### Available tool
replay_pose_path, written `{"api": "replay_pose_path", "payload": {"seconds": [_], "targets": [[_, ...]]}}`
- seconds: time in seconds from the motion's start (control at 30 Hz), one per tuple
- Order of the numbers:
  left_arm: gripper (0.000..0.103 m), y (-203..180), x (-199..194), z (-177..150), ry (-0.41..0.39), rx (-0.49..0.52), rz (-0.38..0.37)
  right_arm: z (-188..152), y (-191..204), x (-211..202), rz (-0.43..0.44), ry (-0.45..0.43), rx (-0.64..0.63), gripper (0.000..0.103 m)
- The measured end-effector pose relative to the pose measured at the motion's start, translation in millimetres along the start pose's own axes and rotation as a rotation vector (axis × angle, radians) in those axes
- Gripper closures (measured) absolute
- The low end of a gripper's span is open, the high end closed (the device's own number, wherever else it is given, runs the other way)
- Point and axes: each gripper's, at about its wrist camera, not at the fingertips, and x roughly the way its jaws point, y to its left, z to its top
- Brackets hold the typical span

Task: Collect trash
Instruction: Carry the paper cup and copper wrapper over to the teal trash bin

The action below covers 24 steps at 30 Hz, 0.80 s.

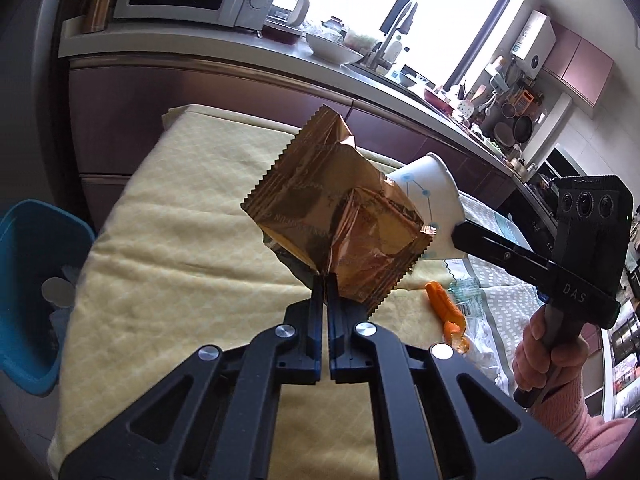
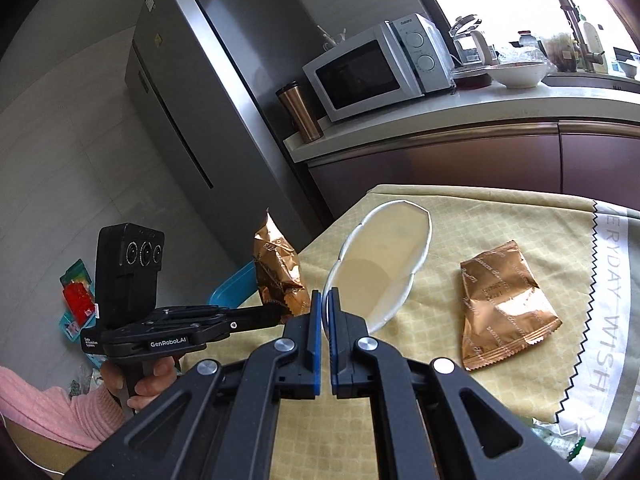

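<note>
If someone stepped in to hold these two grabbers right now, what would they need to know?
Left gripper: shut on a gold wrapper, lifted off the table.
Right gripper: shut on the rim of a flattened paper cup, also lifted.
The blue bin stands beside the table on the left.
Left on the table: a second gold wrapper and orange peel.
Nothing visibly binned from these grips yet.

Two copper wrappers [image 2: 506, 308] [image 2: 278, 272], one paper cup [image 2: 380, 260], one orange peel [image 1: 450, 314] and one blue bin [image 1: 38, 292] are showing.

Both wrist views over shared table [image 1: 160, 216]
</note>
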Motion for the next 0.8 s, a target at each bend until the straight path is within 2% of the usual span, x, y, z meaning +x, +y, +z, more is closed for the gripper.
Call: {"api": "replay_pose_path", "payload": {"seconds": [0.4, 0.8], "targets": [[0.101, 65.8, -68.0, -16.6, -0.053, -0.072, 0.134, 11.1, 43.4, 32.9, 0.116, 0.003, 0.002, 0.101], [0.101, 118.0, -111.3, -23.5, -0.099, -0.158, 0.250, 14.1, 93.8, 99.0, 0.235, 0.078, 0.009, 0.101]]}}
